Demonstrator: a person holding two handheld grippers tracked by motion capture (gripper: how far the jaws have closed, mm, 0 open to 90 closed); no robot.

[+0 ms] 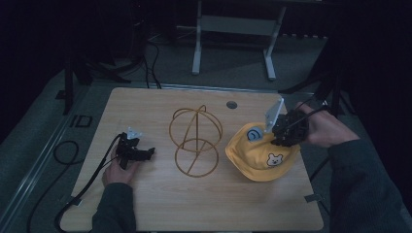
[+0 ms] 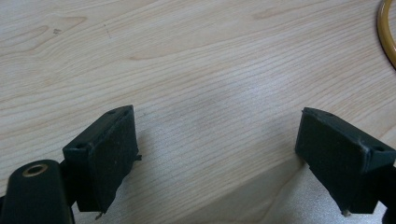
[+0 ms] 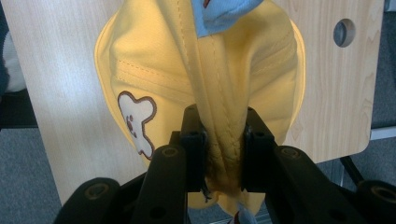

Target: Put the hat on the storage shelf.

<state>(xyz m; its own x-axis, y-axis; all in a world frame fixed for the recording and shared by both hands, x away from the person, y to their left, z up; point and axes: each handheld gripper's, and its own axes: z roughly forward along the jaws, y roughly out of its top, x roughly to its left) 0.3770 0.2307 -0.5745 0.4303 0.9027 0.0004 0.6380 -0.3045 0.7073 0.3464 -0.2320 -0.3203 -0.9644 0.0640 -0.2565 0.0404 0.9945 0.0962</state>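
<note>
Yellow hat (image 1: 260,155) pinched at a fold by the right gripper (image 1: 286,133), fingers closed on the fabric, at the right of the tabletop (image 1: 160,204). Wire stand (image 1: 195,141) left bare; placing judged undone. Left gripper (image 1: 136,153) rested, fingers spread, nothing held.

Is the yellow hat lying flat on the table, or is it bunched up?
Bunched up: the right gripper pinches a fold of the yellow hat between its jaws.

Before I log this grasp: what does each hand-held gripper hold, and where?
Right hand-held gripper pinches the yellow hat by a bunched fold of fabric; left hand-held gripper holds nothing.
</note>
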